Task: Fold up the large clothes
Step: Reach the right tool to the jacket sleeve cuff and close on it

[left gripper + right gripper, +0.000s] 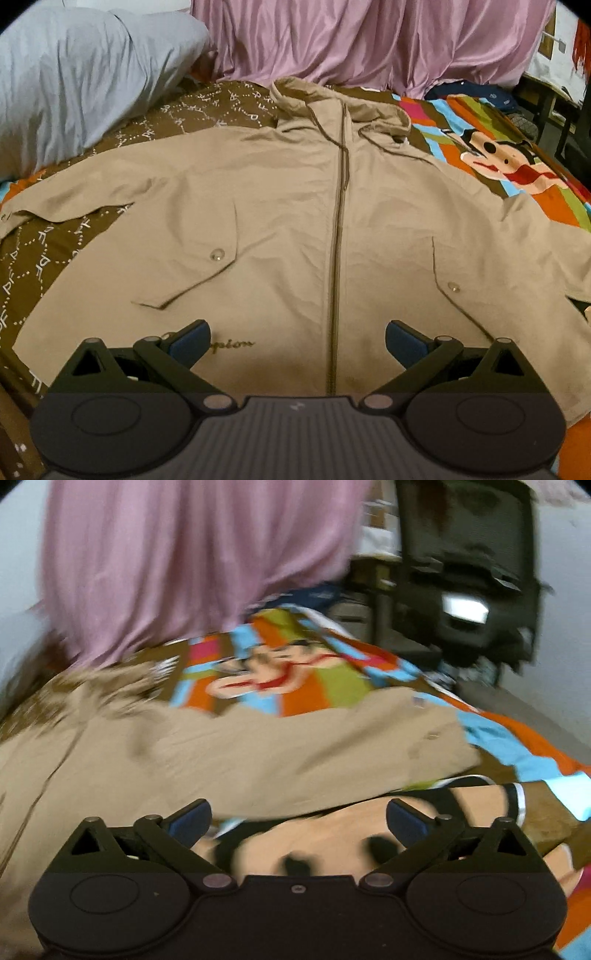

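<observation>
A large tan hooded jacket [288,221] lies flat and face up on the bed, zipped, hood at the far end, both sleeves spread out to the sides. My left gripper [297,341] is open and empty, hovering over the jacket's bottom hem near the zipper. In the right wrist view, which is blurred, the jacket's right sleeve [332,742] stretches across the bedspread. My right gripper [298,821] is open and empty, just in front of the sleeve's lower edge, above the bedspread.
A brown and colourful cartoon bedspread [517,162] covers the bed. A grey pillow [85,74] lies at the far left, a pink curtain [369,40] hangs behind. A dark office chair [469,572] stands beyond the bed's right side.
</observation>
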Available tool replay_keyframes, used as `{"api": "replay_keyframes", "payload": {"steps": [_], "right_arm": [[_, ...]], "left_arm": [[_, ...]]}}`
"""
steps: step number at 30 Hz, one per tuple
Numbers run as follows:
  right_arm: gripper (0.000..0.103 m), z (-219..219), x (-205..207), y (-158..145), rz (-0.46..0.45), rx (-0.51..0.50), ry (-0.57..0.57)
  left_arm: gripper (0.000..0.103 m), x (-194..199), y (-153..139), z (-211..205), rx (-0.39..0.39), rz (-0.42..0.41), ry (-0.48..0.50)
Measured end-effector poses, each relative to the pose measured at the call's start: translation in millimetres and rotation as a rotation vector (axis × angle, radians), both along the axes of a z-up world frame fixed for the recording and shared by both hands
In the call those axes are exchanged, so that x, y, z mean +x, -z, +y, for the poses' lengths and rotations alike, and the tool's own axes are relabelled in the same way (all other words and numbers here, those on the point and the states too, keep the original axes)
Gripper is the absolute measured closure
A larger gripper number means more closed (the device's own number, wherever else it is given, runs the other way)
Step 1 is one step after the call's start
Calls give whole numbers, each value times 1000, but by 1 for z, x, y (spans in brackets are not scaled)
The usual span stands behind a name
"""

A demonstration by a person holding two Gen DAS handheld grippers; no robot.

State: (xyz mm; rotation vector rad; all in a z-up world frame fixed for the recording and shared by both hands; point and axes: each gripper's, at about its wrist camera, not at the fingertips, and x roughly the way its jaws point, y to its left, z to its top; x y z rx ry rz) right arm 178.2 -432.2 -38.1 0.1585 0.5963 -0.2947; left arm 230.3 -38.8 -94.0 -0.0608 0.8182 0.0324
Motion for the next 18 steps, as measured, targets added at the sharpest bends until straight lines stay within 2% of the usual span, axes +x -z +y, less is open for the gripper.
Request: {"api": "replay_keyframes", "payload": {"steps": [2, 6, 12, 15, 18], "right_arm": [[12, -31, 14, 4, 7, -7, 69], [15, -78, 42, 13, 39, -81, 176], [20, -139, 66, 36, 123, -17, 305], [25, -150, 69, 42, 101, 22, 322], [42, -152, 73, 43, 96, 42, 307]], "left_arm": [[0, -1, 3, -2, 14, 0, 3], [0, -1, 4, -8, 32, 2, 18], [0, -3, 1, -8, 37, -1, 11], [0, -2, -3, -7, 38, -4, 5], [0, -3, -8, -7, 43, -13, -3]]}}
